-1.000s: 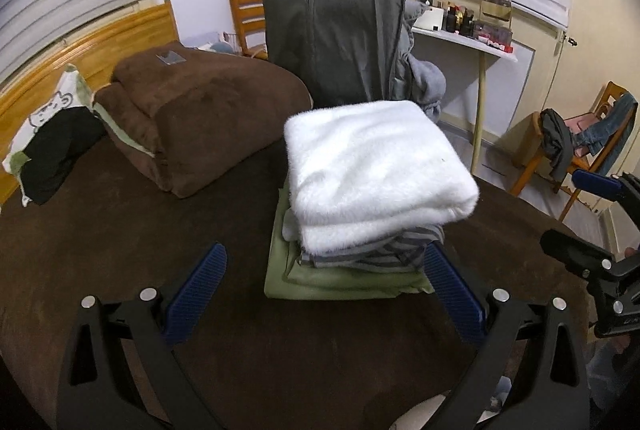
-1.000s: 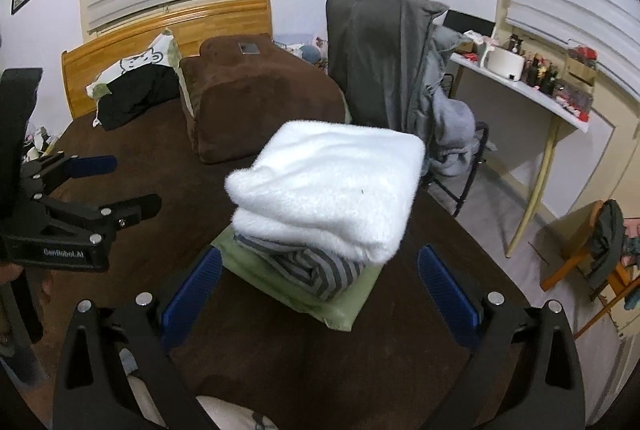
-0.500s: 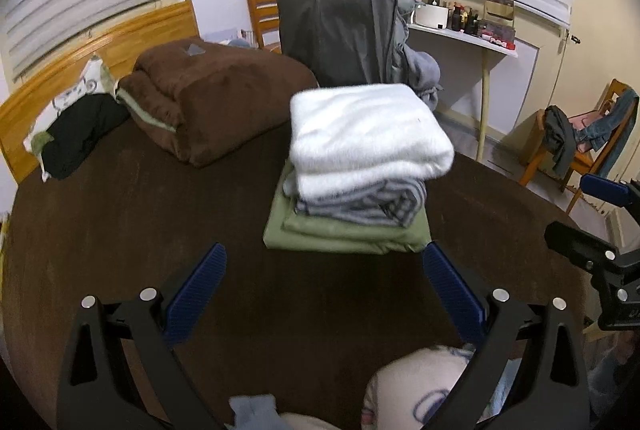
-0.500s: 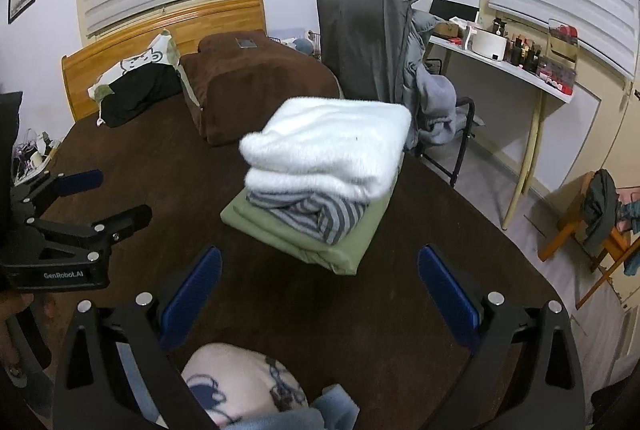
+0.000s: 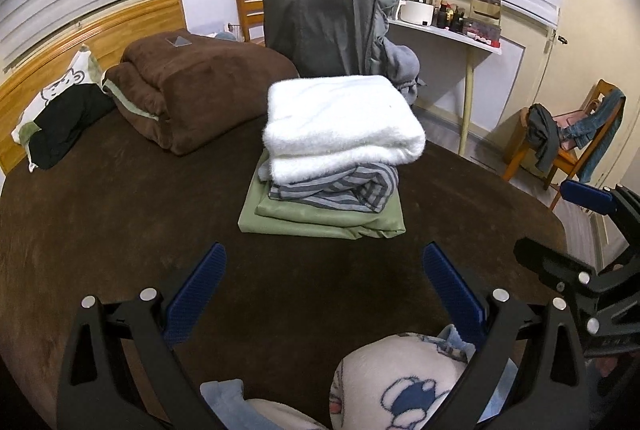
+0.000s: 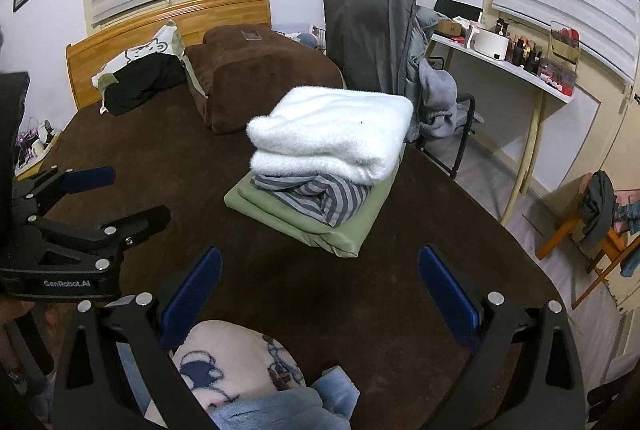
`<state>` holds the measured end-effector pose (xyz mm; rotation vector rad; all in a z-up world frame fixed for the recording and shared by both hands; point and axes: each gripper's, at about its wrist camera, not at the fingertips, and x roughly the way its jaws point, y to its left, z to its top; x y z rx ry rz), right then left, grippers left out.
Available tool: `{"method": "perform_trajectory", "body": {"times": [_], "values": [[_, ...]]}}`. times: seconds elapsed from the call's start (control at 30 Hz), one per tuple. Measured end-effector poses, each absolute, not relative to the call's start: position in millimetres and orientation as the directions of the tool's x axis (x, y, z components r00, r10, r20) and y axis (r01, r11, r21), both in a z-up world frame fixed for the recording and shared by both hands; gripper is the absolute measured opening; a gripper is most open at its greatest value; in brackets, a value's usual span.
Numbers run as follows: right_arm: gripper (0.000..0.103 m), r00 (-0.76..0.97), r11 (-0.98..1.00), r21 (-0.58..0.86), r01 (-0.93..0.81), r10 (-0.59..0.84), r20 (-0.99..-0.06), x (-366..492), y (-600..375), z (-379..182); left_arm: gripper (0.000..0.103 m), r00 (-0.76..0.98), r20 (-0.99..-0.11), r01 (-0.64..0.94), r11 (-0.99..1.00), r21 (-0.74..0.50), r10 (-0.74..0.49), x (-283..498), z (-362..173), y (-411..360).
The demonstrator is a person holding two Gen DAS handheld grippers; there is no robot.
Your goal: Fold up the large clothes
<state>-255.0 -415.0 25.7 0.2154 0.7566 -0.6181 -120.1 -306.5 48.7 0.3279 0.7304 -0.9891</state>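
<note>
A bed (image 5: 120, 230) covered in a dark brown plush spread carries everything. Near its middle, toward the right edge, a folded olive-green sheet (image 5: 320, 220) lies flat on the spread, with a striped grey garment (image 5: 340, 185) and a folded white fleece blanket (image 5: 340, 117) stacked on it. Toward the head end, a folded brown blanket (image 5: 200, 89) rests on the spread. At the far left corner, against the wooden headboard (image 5: 120, 25), lies a cartoon-print pillow (image 5: 60, 89) with a black garment (image 5: 60, 125) partly over it. At the foot edge, a white fleece piece with blue cartoon prints (image 5: 400, 382) shows.
</note>
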Motion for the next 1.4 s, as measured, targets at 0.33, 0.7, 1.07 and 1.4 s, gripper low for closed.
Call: {"method": "perform_trajectory", "body": {"times": [0.33,0.7,1.07,1.4], "values": [[0.097,0.557,0.801,-0.04,0.598,-0.451,-0.698,-256,-415,26,0.096,0.33,-0.698,0.853,0.518,-0.069,-0.636,-124,47,-316],[0.097,0.55,0.8,-0.029,0.6,-0.438,-0.711,-253,-427,22,0.096,0.324,-0.702,0.853,0.517,-0.074,-0.634,-123,45,-320],[0.097,0.539,0.798,-0.037,0.602,-0.44,-0.718,-254,-432,16,0.096,0.325,-0.711,0.855,0.514,-0.06,-0.624,-128,41,-327],[0.097,0.529,0.791,-0.031,0.611,-0.437,-0.728,-260,-435,8,0.096,0.324,-0.719,0.86,0.508,-0.048,-0.615,-130,39,-332]]}}
